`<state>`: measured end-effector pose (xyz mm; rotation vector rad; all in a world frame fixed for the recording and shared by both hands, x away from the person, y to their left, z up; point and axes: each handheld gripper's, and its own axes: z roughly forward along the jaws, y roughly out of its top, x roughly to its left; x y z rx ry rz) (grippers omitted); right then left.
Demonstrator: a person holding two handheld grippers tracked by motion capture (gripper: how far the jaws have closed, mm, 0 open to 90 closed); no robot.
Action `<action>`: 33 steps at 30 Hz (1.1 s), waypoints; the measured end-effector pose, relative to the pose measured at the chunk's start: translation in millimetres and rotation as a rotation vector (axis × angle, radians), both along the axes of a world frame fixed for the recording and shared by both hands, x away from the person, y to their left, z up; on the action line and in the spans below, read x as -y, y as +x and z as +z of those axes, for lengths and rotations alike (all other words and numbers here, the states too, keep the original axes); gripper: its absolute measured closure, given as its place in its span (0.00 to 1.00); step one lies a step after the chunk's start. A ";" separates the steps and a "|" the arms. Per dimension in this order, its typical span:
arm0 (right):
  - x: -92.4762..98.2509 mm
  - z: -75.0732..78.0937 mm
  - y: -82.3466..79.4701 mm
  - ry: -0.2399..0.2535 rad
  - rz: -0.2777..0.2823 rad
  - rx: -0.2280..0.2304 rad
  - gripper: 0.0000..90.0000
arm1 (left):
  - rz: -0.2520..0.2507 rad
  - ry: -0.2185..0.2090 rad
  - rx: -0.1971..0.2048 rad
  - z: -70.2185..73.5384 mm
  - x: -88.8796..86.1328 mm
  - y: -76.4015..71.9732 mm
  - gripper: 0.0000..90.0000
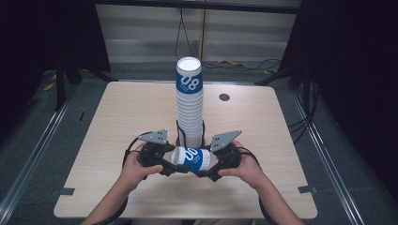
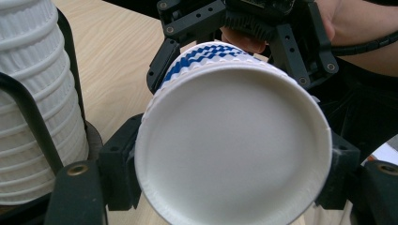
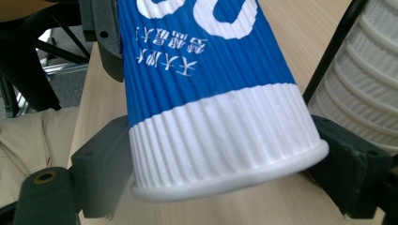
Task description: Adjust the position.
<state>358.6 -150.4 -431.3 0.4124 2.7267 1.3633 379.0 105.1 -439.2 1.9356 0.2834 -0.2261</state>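
Paper cup (image 1: 191,159) lies level above the bench (image 1: 117,122), base in the left claw (image 1: 172,165), rim in the right claw (image 1: 205,169). Grip gently so the wall won't crumple, and release one claw before moving toward the stack (image 1: 189,105).

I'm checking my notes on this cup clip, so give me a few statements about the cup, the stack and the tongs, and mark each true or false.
1. A cup lies on its side between the two tongs. True.
2. The left tongs hold the cup's bottom end. True: the left gripper view looks at the flat base, with a jaw at each side.
3. The right tongs hang open, away from the cup. False: their jaws sit against the cup at its rim end.
4. The stack has tipped over on the table. False: it stands upright in a black holder.
5. The cup is plain white. False: it has a blue band with white print.
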 end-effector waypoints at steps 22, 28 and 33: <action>3.3 -0.3 -1.5 -0.012 -0.012 -0.002 0.19 | 0.004 0.011 0.008 -1.9 2.3 0.8 0.29; 5.9 -0.3 -0.5 -0.010 -0.016 -0.005 0.20 | 0.018 0.039 0.023 -0.7 4.4 -0.2 0.22; 9.9 0.2 0.2 -0.013 -0.030 -0.008 0.21 | 0.021 0.052 0.036 0.6 3.7 0.2 0.18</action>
